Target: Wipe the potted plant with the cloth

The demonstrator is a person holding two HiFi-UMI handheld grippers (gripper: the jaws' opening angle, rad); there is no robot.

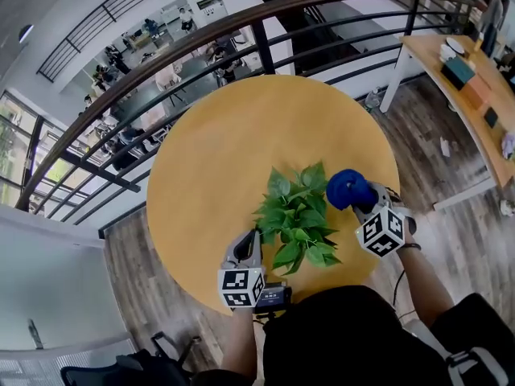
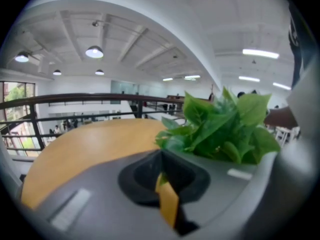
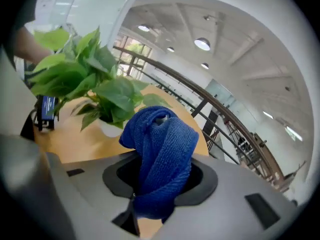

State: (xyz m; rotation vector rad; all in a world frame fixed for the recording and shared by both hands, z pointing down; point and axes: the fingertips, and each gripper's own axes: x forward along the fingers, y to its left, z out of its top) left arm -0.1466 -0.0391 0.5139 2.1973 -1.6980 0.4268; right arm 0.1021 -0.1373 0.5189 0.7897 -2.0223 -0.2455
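Note:
A leafy green potted plant (image 1: 296, 215) stands near the front of the round yellow table (image 1: 225, 151). My right gripper (image 1: 362, 198) is shut on a bunched blue cloth (image 1: 348, 187), just right of the plant's top leaves. In the right gripper view the cloth (image 3: 162, 154) wraps the fingertips, with the plant (image 3: 85, 79) and its white pot (image 3: 107, 128) to the left. My left gripper (image 1: 256, 236) is shut, its tips at the plant's left leaves (image 2: 225, 129). Whether it pinches a leaf I cannot tell.
A small dark device (image 1: 273, 297) lies at the table's near edge by the left gripper. A dark metal railing (image 1: 201, 39) curves behind the table over a lower floor. A wooden desk (image 1: 475, 103) stands at the far right.

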